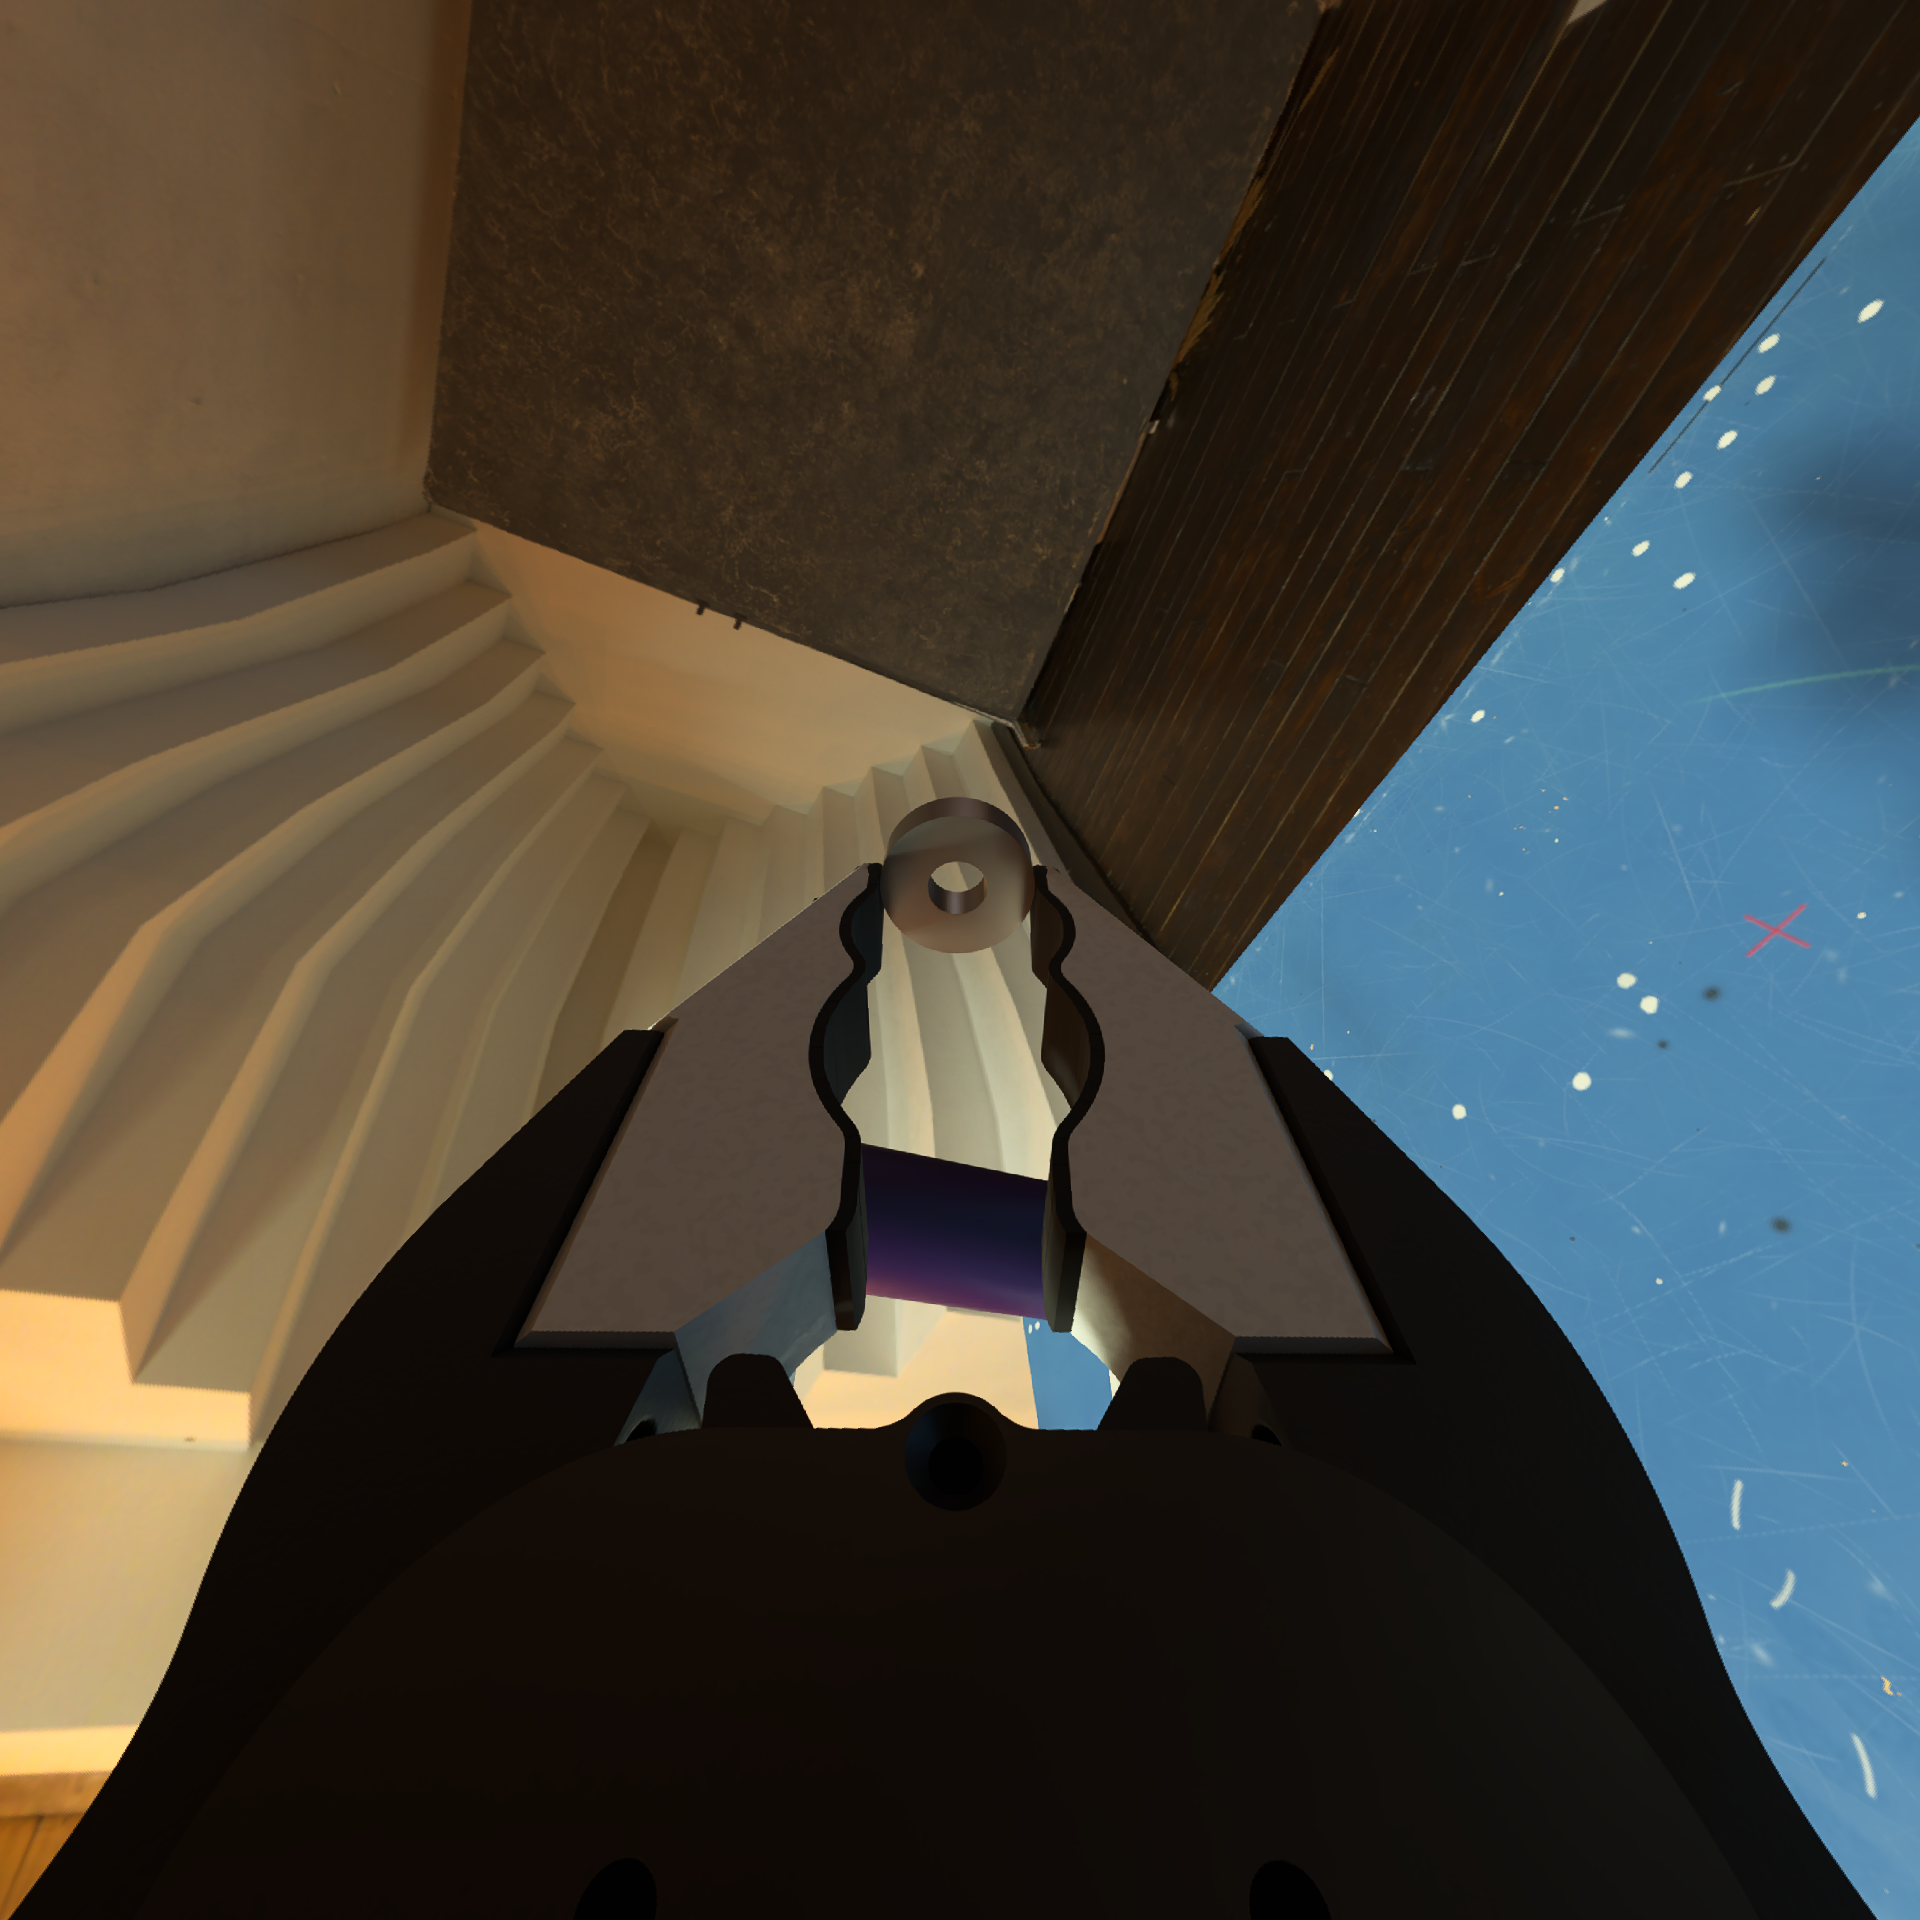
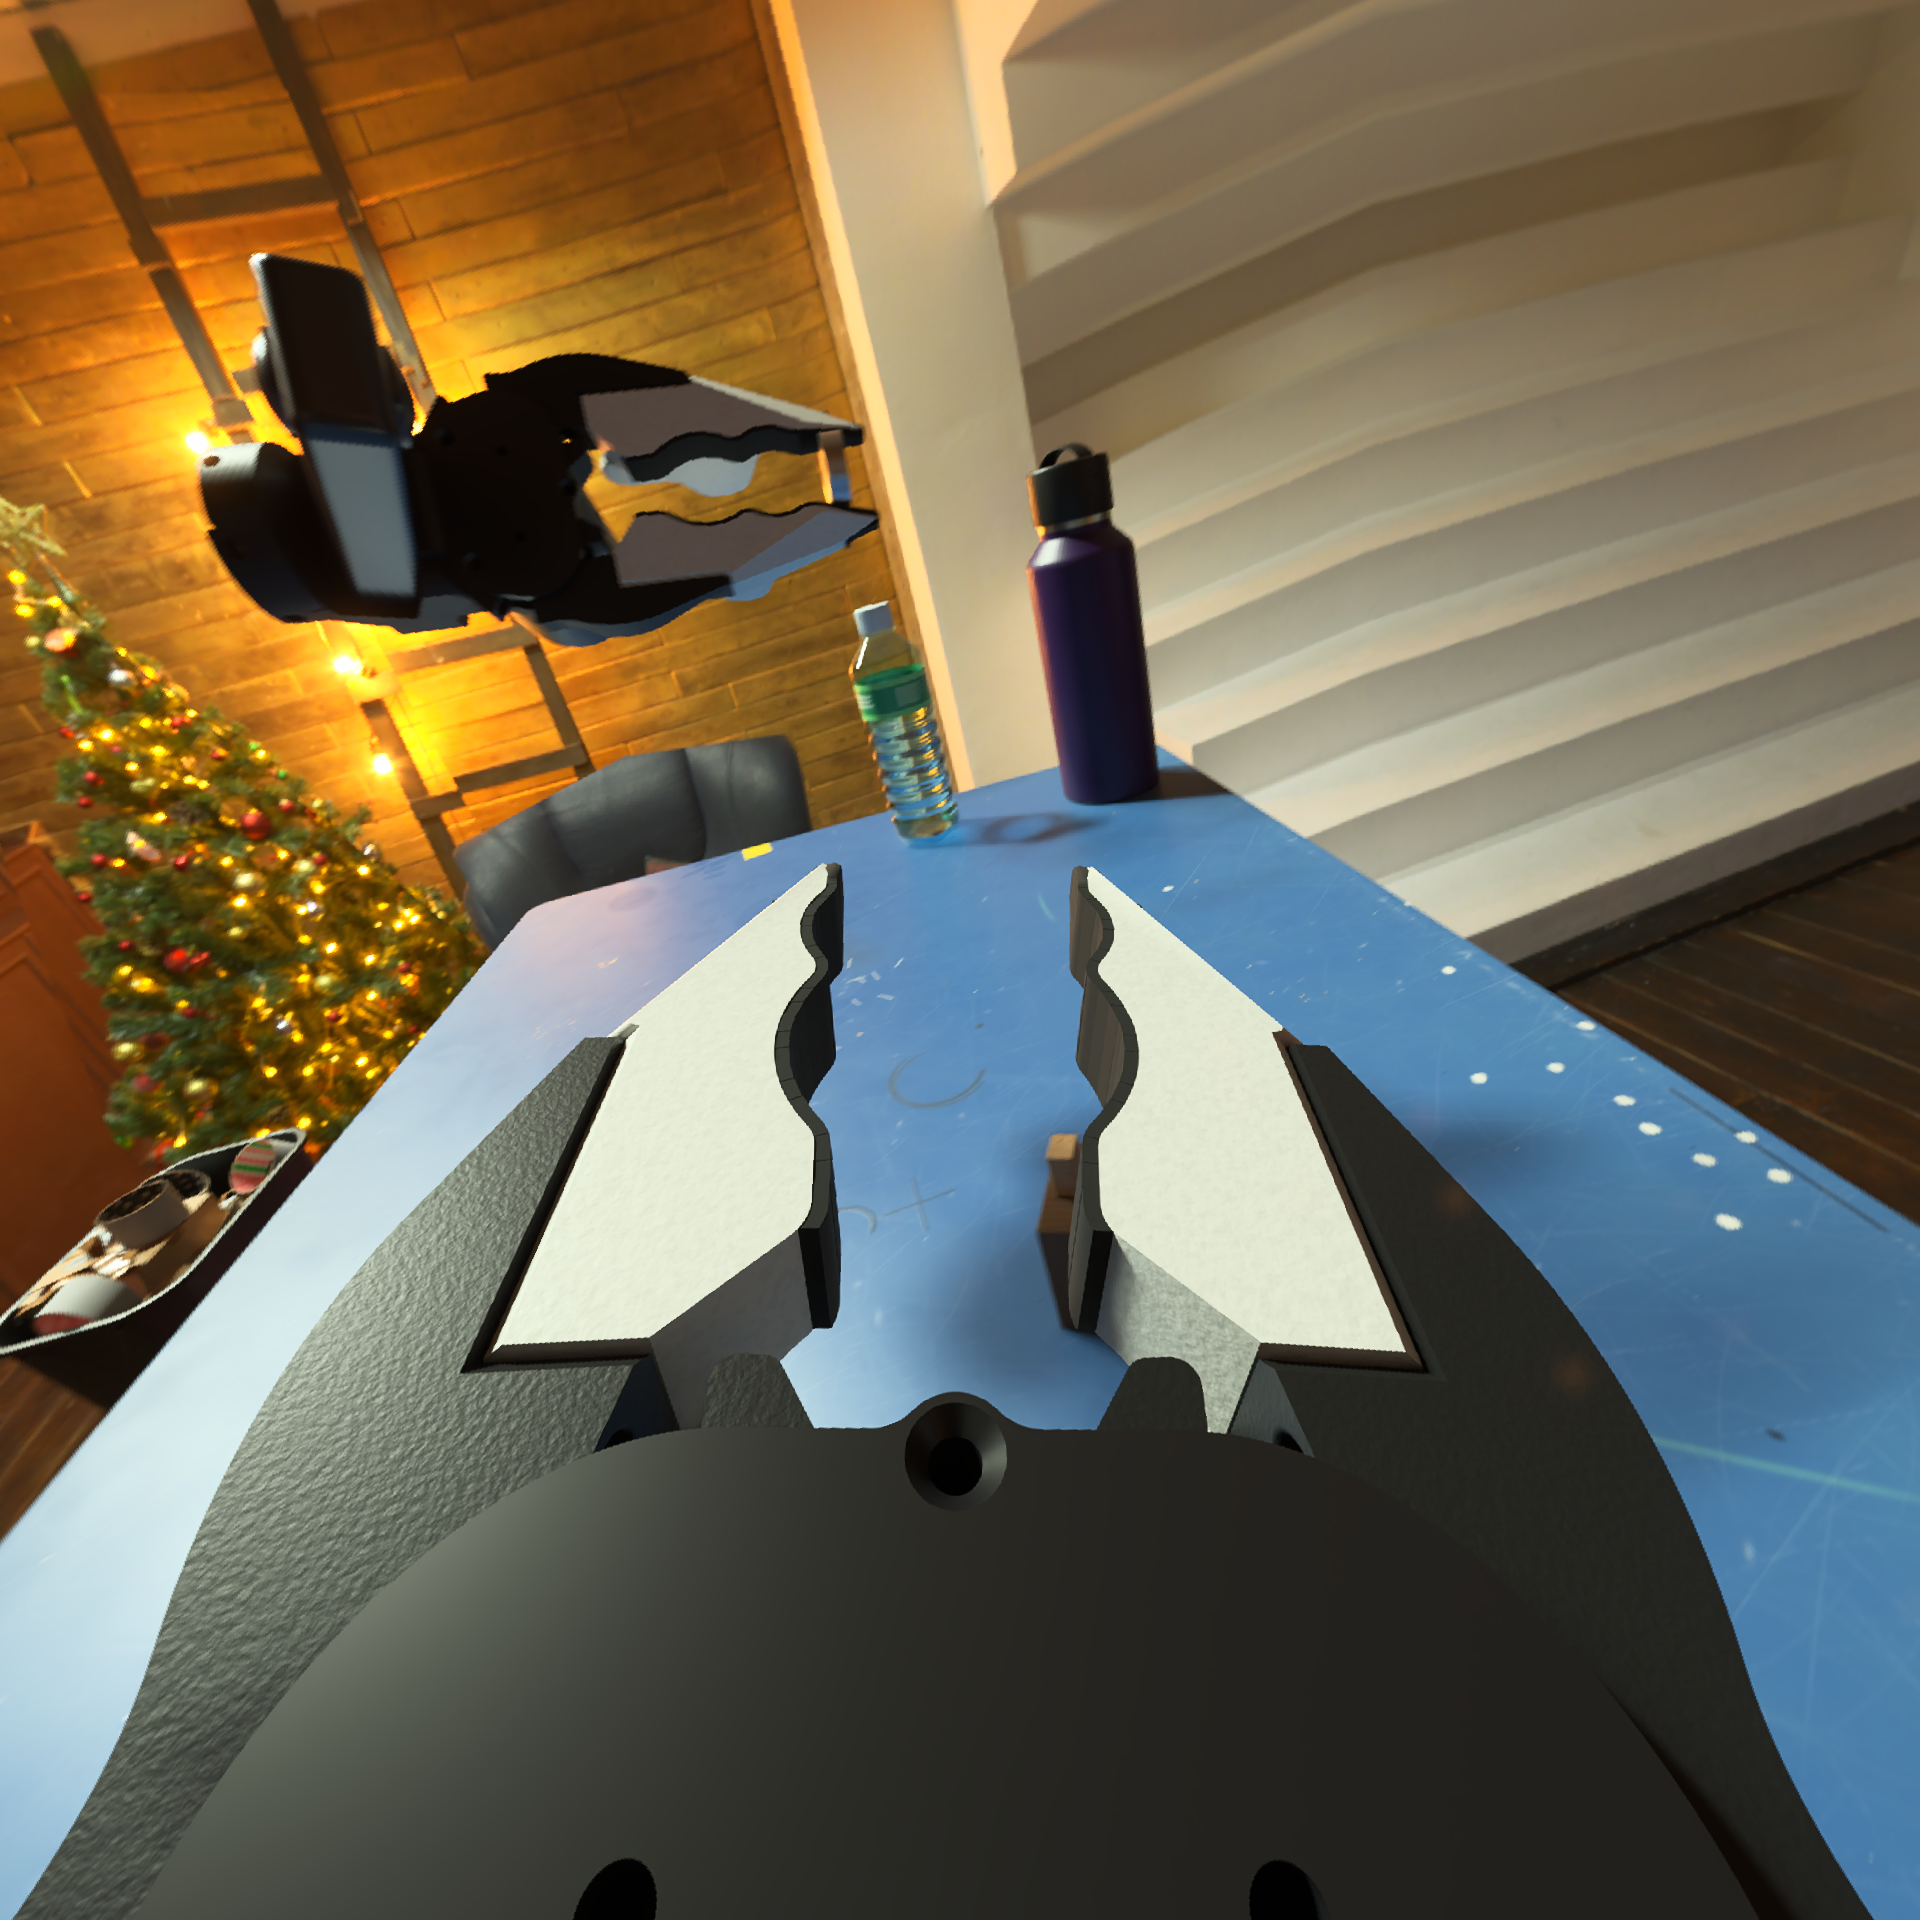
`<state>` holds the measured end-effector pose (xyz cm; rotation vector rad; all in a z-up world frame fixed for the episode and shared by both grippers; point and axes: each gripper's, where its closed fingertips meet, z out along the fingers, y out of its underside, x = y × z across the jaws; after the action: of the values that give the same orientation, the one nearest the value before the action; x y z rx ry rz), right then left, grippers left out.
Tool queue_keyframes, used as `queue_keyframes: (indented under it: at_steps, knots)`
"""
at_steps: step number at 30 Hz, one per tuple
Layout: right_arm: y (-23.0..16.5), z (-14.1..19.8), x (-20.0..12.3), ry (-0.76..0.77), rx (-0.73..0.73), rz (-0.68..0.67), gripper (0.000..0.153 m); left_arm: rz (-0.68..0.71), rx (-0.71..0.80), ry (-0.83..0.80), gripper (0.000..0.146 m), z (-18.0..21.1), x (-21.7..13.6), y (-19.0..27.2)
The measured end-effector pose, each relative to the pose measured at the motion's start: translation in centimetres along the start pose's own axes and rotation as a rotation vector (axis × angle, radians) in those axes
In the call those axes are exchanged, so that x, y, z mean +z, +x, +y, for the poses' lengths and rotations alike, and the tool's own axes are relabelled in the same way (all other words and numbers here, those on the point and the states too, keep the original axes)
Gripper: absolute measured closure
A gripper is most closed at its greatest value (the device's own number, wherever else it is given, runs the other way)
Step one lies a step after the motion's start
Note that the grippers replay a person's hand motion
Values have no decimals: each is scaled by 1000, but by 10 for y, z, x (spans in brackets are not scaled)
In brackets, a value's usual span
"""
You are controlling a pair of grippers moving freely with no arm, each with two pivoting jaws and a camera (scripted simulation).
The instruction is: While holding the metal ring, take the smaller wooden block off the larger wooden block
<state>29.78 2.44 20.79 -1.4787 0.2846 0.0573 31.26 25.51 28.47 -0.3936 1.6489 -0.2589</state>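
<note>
My left gripper (image 1: 957,899) is shut on the metal ring (image 1: 957,883), a thick grey washer pinched at the fingertips and held in the air. In the right wrist view the left gripper (image 2: 862,475) floats high over the table's far left with the ring (image 2: 835,468) edge-on at its tips. My right gripper (image 2: 956,878) is open and empty, low over the blue table (image 2: 935,1039). The smaller wooden block (image 2: 1060,1151) sits on the larger wooden block (image 2: 1051,1210), just inside my right finger (image 2: 1195,1143), which hides most of both.
A purple flask (image 2: 1091,644) and a clear plastic water bottle (image 2: 904,727) stand at the table's far end. A dark chair (image 2: 634,821) is beyond the far edge. A tray of oddments (image 2: 135,1236) and a lit Christmas tree (image 2: 208,883) are off the left side. The table edge (image 2: 1558,987) runs along the right.
</note>
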Motion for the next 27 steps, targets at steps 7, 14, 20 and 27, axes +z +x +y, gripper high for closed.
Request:
queue_keyframes:
  at_steps: [7,14,20,27]
  knots:
    - [-8,25,2,-267,-128,238,141,6,22,2,118,-5,1,4]
    - [7,-18,-25,-605,-617,404,153,29,138,132,118,-32,-3,23]
    - [0,-46,-13,-1009,-701,218,153,58,224,155,118,-60,-1,49]
    - [8,-25,18,-1312,-574,174,152,70,246,123,118,-68,5,63]
